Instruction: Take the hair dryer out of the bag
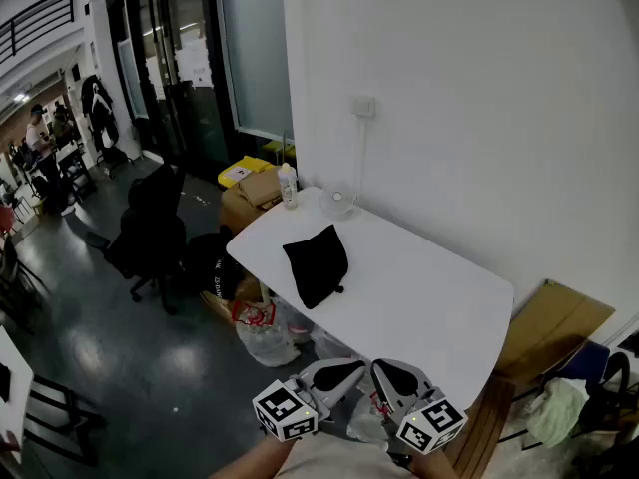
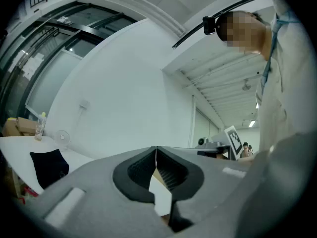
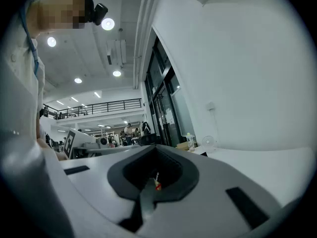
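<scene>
Open office floor, white table (image 1: 419,297) pushed up against a plain wall. Closest in: left gripper (image 1: 349,370) and right gripper (image 1: 387,370) side by side off the near end of the table, tips almost meeting, well short of anything. Fingers pressed together on both, nothing between them. So first trap: reaching in like that and just prodding the fabric instead of opening up beforehand.

Further along, black bag (image 1: 317,260) lying slumped on the middle stretch of the top, close to the left-hand edge. No sign of the hair dryer itself, presumably inside; can't make out the mouth of the bag either. Biggest worry, as a guess: a one-handed pull on a soft, light bag, dragging the whole thing along rather than freeing the dryer. With that edge so near, could mean over the side and down into the plastic bags (image 1: 262,332) on the floor. Probably safer to pin the cloth with one gripper and pull with the other. Also easy to pinch lining along with the dryer, or snag a cord on the way out, if any.

At the far end, bottle (image 1: 289,185) and small fan (image 1: 337,202) standing near the corner, well apart from the bag. Only in danger from a big yank with follow-through. Past that corner, cardboard boxes (image 1: 258,188), out of play.
</scene>
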Demonstrator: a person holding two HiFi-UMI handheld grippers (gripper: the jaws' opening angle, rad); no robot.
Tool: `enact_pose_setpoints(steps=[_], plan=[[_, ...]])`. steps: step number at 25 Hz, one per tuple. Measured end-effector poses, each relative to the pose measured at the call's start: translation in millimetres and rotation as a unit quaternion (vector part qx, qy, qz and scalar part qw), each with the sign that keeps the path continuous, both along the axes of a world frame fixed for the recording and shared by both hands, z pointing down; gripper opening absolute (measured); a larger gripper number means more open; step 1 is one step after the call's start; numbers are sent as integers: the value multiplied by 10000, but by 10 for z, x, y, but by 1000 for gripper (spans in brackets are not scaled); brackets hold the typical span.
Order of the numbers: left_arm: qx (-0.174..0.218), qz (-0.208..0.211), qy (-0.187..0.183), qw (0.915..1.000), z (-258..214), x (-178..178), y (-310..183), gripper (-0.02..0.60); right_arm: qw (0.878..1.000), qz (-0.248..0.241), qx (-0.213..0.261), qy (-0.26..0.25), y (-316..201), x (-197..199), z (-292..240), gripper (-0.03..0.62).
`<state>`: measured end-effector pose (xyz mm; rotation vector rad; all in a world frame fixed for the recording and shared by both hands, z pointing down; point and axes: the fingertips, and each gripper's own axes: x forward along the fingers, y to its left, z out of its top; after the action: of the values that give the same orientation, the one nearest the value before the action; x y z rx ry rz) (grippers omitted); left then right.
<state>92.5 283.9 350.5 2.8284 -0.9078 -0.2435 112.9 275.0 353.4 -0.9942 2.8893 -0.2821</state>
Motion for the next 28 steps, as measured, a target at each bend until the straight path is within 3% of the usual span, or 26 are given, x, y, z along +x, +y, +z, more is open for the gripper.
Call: enact_pose_setpoints(steps=[18,28], plan=[[-117,35,-47,9999,131,-120,-329,11,10000,-4,-68,17,-357,-112,70,15],[-219,-39,-217,9995,289,-429,-782,11,9994,-213,-259,-126,-774,-374,187,19]])
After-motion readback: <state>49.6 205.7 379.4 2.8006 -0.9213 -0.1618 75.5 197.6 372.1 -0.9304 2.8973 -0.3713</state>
